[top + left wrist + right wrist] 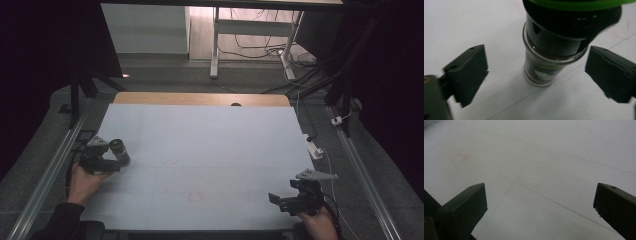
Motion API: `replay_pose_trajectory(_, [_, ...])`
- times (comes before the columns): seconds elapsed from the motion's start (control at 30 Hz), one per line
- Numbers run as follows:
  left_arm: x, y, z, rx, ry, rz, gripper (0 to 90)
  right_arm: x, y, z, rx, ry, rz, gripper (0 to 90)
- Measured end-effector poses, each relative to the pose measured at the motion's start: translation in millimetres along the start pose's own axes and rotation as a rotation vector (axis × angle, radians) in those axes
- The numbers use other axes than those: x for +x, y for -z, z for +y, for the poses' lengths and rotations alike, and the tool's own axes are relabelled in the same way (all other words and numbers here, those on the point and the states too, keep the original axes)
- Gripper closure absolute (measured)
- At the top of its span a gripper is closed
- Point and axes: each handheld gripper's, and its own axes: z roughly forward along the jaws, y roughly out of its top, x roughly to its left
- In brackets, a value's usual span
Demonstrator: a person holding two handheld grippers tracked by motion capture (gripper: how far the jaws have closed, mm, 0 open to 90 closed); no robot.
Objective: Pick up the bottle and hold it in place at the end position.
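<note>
My left claw [536,72] is spread apart around an upright dark jar [544,62] without touching it; my right claw [540,207] gapes over bare table [544,157].

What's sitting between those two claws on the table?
Nothing: in the high view, bare white table top stretches from the left claw, beside the dark jar, to the right claw.

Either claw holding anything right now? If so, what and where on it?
Nothing is held. The left claw is open, its jaws on either side of the upright dark bottle without touching it. The right claw is open over bare table.
</note>
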Motion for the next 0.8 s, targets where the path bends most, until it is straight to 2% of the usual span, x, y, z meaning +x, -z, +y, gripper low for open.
replay_pose_trajectory(0.2, [-2.1,-1.6,1.0,0.002,-0.04,-0.004,28.6,0.2,-0.1,0.0,0.001,0.002,0.001,0.0])
replay_pose_trajectory(0.47, [-2.0,-0.8,1.0,-0.006,-0.057,-0.037,52.3,0.4,-0.1,0.1,0.003,0.004,0.002,0.0])
replay_pose_trajectory(0.8, [-3.8,-0.5,2.2,-0.003,-0.079,-0.024,53.8,0.6,-0.1,0.1,0.004,0.006,0.003,0.0])
